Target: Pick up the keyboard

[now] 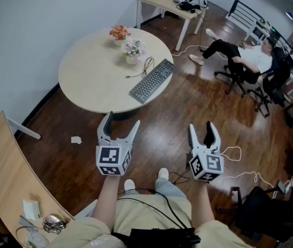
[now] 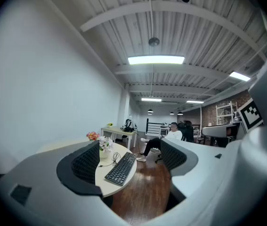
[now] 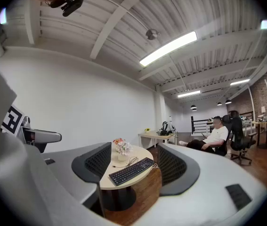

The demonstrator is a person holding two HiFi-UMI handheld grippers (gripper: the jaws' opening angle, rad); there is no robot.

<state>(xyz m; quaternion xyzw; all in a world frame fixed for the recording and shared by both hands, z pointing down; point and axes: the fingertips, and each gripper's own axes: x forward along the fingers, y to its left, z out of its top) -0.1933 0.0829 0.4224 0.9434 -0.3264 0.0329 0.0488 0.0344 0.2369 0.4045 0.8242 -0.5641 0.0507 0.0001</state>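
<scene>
Round light-wood table (image 1: 87,84) on dark wood floor (image 1: 187,112) carries black keyboard (image 1: 152,80) lying diagonally by its right edge, a thin cable (image 1: 146,66) beside it, plus orange-red flower pot (image 1: 119,34) and white-pink flower pot (image 1: 133,50) near the far side.

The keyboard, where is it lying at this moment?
In the head view the keyboard lies slantwise at the right edge of the round table, close to the white flowers, with its cable coiled between them.
</scene>
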